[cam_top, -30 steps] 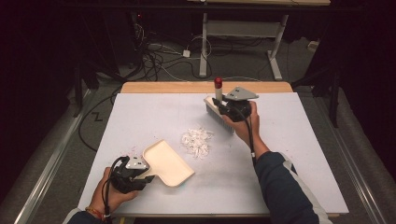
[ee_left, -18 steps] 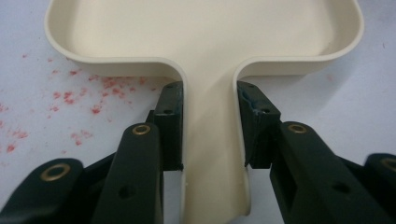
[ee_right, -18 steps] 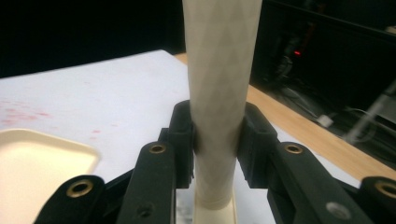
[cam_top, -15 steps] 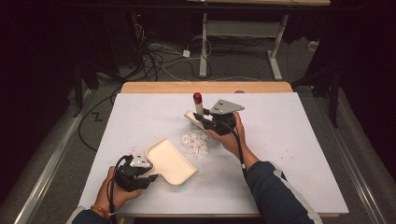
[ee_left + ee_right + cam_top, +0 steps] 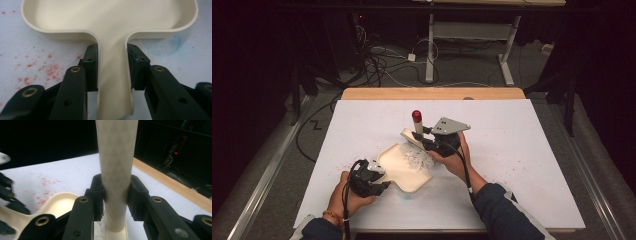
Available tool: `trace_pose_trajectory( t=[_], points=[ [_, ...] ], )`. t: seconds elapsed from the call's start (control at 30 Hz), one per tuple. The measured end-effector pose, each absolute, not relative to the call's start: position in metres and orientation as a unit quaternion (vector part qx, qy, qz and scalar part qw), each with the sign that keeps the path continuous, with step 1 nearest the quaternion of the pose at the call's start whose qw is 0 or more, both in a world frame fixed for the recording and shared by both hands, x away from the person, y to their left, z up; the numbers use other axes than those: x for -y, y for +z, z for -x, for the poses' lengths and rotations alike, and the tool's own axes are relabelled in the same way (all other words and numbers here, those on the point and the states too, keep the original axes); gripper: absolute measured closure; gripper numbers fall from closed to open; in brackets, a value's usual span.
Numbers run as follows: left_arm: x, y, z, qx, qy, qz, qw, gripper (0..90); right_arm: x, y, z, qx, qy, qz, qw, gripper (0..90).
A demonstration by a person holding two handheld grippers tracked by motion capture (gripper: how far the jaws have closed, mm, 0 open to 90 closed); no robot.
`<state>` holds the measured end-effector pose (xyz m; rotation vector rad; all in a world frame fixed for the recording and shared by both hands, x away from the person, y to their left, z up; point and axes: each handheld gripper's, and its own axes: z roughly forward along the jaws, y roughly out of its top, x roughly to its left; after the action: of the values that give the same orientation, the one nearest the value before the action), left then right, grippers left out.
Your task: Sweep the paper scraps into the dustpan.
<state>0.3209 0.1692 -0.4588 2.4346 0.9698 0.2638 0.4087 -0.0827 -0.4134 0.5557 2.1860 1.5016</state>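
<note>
- the surface (image 5: 522,150), covered in white with faint red speckles, is the biggest thing here; a bare wooden strip (image 5: 432,93) runs along its 12 o'clock edge.
- the cream dustpan (image 5: 404,165) lies flat just below the middle of the surface, its tray toward 1 o'clock and its handle toward 7 o'clock; in the left gripper view the near part of the tray looks bare.
- the left hand-held gripper (image 5: 379,175), at about 7 o'clock on the surface, is clamped on the dustpan's handle; the left gripper view shows both pads pressed against the handle's sides.
- the right hand-held gripper (image 5: 424,141), near the centre, is closed around the pale handle of a small brush (image 5: 414,131) that stands nearly upright, red cap at 12 o'clock; the right gripper view shows the pads squeezing that handle on both sides.
- a little heap of pale scraps (image 5: 414,156) sits at the dustpan's 1 o'clock lip, right beside the brush head; whether they are already inside the tray or just at its edge is hard to tell.
- progress, as a judgement: both tools are picked up and brought together at the heap, so the set-up is done and the sweeping looks under way. what seems left is pushing the scraps fully into the tray, catching any strays, then lifting the dustpan to empty it.
</note>
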Motion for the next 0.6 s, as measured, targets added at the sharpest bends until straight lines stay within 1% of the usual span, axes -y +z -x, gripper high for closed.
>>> trace_pose_trajectory(
  t=[0.2, 0.4, 0.47, 0.6],
  points=[
    [-0.155, -0.459, -0.326, -0.366, 0.097, -0.891, 0.252, 63.3, 0.069, -0.413, -0.391, -0.791, 0.541, -0.192, 0.212, 70.4],
    [-0.147, -0.46, -0.33, -0.377, 0.095, -0.887, 0.251, 63.2, 0.062, -0.409, -0.377, -0.791, 0.54, -0.185, 0.219, 70.5],
    [-0.144, -0.46, -0.331, -0.379, 0.098, -0.886, 0.248, 63.2, 0.061, -0.408, -0.373, -0.791, 0.544, -0.185, 0.213, 70.7],
    [-0.14, -0.46, -0.333, -0.38, 0.099, -0.886, 0.249, 63.2, 0.057, -0.407, -0.366, -0.797, 0.534, -0.173, 0.223, 70.7]
  ],
)
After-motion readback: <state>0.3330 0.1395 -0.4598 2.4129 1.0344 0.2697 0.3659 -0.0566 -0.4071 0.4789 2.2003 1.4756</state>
